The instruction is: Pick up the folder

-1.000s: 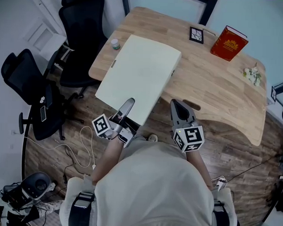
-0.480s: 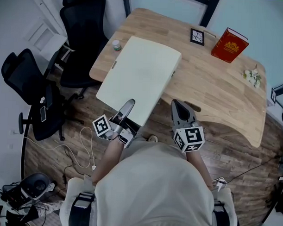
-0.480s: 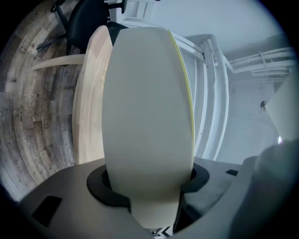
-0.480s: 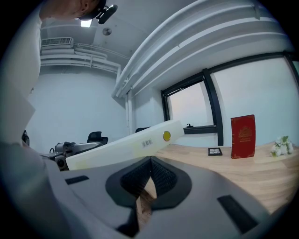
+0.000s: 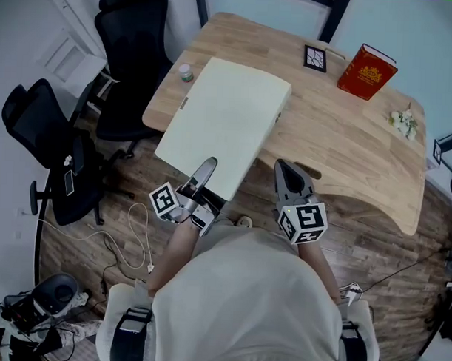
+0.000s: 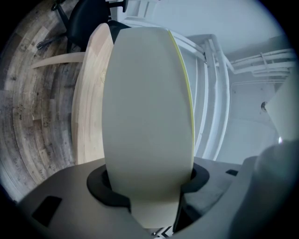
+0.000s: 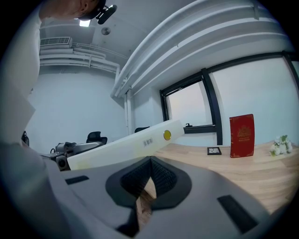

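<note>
The folder (image 5: 224, 124) is a thick cream box file lying across the left part of the wooden table (image 5: 345, 154), its near end out over the table's front edge. My left gripper (image 5: 206, 169) is shut on that near end. In the left gripper view the folder (image 6: 147, 116) fills the space between the two jaws of the left gripper (image 6: 147, 183) and rises away from them. My right gripper (image 5: 286, 171) is beside the folder at the table's front edge, shut with nothing in it. In the right gripper view the folder (image 7: 135, 144) slants up to the left beyond the closed right gripper (image 7: 148, 175).
A red book (image 5: 366, 70) stands at the table's back right, with a small black frame (image 5: 315, 57) to its left and white flowers (image 5: 403, 119) further right. A small jar (image 5: 186, 72) sits by the folder's far left corner. Two black office chairs (image 5: 130, 54) (image 5: 42, 144) and floor cables are on the left.
</note>
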`<state>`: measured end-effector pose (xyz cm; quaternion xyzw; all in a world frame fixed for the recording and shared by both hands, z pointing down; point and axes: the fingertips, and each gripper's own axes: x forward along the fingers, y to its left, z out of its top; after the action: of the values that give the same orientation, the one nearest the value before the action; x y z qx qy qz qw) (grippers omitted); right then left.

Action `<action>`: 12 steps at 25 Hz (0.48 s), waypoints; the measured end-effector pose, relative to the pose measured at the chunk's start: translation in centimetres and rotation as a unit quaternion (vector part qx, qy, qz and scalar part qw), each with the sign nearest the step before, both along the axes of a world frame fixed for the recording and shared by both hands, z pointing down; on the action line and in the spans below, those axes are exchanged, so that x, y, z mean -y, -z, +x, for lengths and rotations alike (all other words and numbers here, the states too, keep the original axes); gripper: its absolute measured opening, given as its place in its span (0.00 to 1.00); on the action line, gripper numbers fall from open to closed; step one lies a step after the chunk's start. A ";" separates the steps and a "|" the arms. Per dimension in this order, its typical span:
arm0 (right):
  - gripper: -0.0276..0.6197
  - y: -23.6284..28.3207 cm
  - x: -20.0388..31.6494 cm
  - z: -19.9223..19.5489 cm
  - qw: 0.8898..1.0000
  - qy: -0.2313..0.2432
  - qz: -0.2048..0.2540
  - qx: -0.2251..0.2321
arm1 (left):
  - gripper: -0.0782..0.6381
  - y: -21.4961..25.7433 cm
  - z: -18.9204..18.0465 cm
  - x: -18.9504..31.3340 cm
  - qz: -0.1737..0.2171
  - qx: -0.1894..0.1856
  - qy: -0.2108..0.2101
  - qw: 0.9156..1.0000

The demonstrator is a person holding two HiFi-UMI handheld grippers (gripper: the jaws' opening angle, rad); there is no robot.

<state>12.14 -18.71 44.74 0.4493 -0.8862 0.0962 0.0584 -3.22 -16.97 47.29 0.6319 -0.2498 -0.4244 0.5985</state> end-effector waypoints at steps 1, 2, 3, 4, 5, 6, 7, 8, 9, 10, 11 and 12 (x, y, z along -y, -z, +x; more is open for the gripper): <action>0.07 0.0 0.0 0.0 1.000 0.000 0.000 0.000 | 0.50 0.0 0.1 0.0 0.000 0.000 0.000 1.000; 0.07 -0.1 -0.1 0.1 1.000 0.000 -0.001 0.001 | 0.50 0.1 0.1 0.0 0.001 0.000 0.000 1.000; 0.07 -0.1 -0.1 0.1 1.000 0.001 -0.001 0.001 | 0.50 0.1 0.1 0.0 0.001 0.000 0.000 1.000; 0.07 -0.1 -0.1 0.1 1.000 0.001 -0.001 0.001 | 0.50 0.0 0.2 0.0 0.001 0.001 -0.001 1.000; 0.07 -0.1 -0.1 0.1 1.000 0.001 -0.001 0.001 | 0.50 0.0 0.2 0.0 0.000 0.001 -0.001 1.000; 0.07 -0.1 -0.1 0.1 1.000 0.001 -0.001 0.000 | 0.50 0.0 0.2 -0.1 -0.001 0.001 -0.001 1.000; 0.07 -0.1 -0.1 0.1 1.000 0.001 -0.001 0.000 | 0.50 0.0 0.2 -0.1 -0.001 0.001 -0.001 1.000; 0.07 -0.1 -0.1 0.1 1.000 0.001 -0.001 -0.001 | 0.50 0.0 0.2 -0.1 -0.002 0.001 -0.001 1.000; 0.07 -0.1 -0.1 0.1 1.000 0.001 -0.001 -0.001 | 0.50 0.0 0.2 -0.1 -0.002 0.001 -0.001 1.000; 0.07 -0.1 -0.1 0.1 1.000 0.001 -0.001 0.000 | 0.50 -0.1 0.2 -0.1 -0.001 0.002 -0.002 1.000; 0.07 -0.1 -0.1 0.1 1.000 0.000 0.000 0.000 | 0.50 -0.1 0.2 -0.1 -0.001 0.002 -0.002 1.000; 0.07 -0.1 -0.1 0.1 1.000 0.000 0.000 0.000 | 0.50 -0.1 0.2 -0.1 0.000 0.001 -0.002 1.000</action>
<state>12.24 -18.62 44.88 0.4496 -0.8861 0.0965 0.0581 -3.01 -16.88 47.34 0.6330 -0.2492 -0.4223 0.5991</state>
